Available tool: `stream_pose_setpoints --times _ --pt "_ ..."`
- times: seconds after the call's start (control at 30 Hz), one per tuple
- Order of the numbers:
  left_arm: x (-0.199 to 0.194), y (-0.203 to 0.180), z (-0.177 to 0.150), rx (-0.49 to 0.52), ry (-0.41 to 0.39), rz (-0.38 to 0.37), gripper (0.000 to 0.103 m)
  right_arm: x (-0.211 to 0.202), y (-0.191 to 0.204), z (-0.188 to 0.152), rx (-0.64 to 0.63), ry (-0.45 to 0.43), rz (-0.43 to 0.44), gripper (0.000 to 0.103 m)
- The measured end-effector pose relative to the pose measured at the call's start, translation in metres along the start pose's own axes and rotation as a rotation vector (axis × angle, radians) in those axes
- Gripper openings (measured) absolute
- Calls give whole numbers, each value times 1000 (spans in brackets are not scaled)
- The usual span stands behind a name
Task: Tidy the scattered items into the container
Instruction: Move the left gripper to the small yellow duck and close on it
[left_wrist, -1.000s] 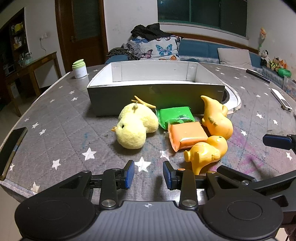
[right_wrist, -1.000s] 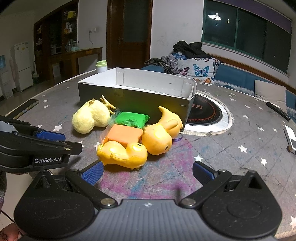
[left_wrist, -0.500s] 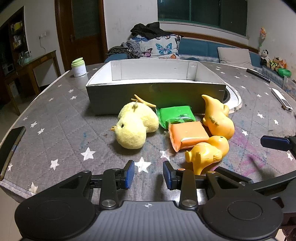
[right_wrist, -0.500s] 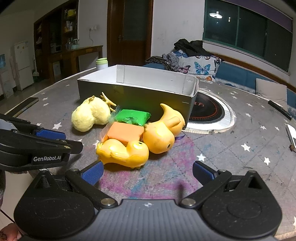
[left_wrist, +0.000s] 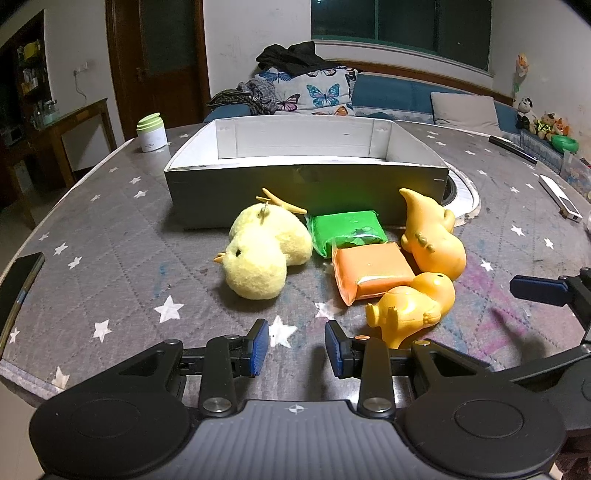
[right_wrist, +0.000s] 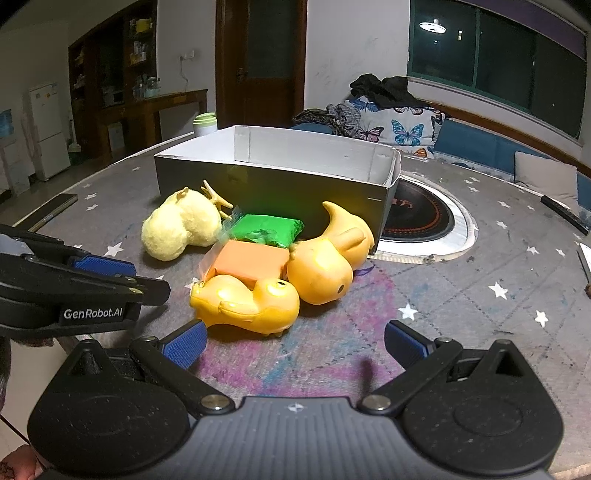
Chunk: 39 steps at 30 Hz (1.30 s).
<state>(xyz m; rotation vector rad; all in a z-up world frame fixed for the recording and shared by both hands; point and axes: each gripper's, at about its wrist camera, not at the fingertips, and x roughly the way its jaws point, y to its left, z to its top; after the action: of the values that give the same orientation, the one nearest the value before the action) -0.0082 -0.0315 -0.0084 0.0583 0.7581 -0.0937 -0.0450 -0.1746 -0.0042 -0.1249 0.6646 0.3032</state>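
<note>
A grey open box (left_wrist: 306, 188) (right_wrist: 273, 181) stands on the star-patterned table. In front of it lie a yellow plush chick (left_wrist: 264, 254) (right_wrist: 181, 225), a green packet (left_wrist: 345, 230) (right_wrist: 267, 229), an orange packet (left_wrist: 371, 269) (right_wrist: 251, 262) and two orange rubber ducks, the near one (left_wrist: 413, 304) (right_wrist: 247, 304) and the far one (left_wrist: 430, 236) (right_wrist: 332, 258). My left gripper (left_wrist: 296, 347) is empty, jaws a small gap apart, just short of the chick. My right gripper (right_wrist: 295, 343) is wide open and empty, just short of the near duck.
A phone (left_wrist: 16, 284) lies at the table's left edge. A green-lidded jar (left_wrist: 150, 133) stands behind the box at left. A round hotplate (right_wrist: 417, 218) is set into the table right of the box. Remotes (left_wrist: 559, 195) lie at far right.
Both grippers have crept slightly forward toward the items. Their jaws have not changed. No item has moved.
</note>
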Motion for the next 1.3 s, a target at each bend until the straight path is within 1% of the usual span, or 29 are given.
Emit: stream_pose_setpoints --times 0.23,0.53,0.6,0.63,0.7,0.77,0.8,0.93,1.07,1.17,1.3 --pt "-2 0 4 6 0 -47 36 4 1 -1 -11 1 25 103" --pt "-9 -9 8 40 -15 -142 36 11 5 -1 -20 3 78 102" --pt "-11 -11 10 47 -22 -168 36 12 6 -1 -21 4 90 100" --pt "-11 -11 11 49 -24 -181 36 13 6 -1 -22 4 96 95" --pt "-12 -13 12 56 -27 -204 36 15 7 0 -23 4 108 95" --pt "-12 -13 13 63 -31 -225 36 17 8 0 -24 5 120 90" --pt "-12 -13 14 65 -30 -243 36 17 9 0 -25 5 126 89" --pt "-9 -10 20 57 -6 -329 36 20 8 -2 -29 12 133 84" --pt "-2 -9 25 37 34 -407 36 20 8 -2 -34 4 139 81" --pt "4 -11 27 31 62 -444 36 21 7 -3 -38 1 146 81" --pt "8 -14 29 37 79 -455 38 22 7 -3 -45 -5 148 81"
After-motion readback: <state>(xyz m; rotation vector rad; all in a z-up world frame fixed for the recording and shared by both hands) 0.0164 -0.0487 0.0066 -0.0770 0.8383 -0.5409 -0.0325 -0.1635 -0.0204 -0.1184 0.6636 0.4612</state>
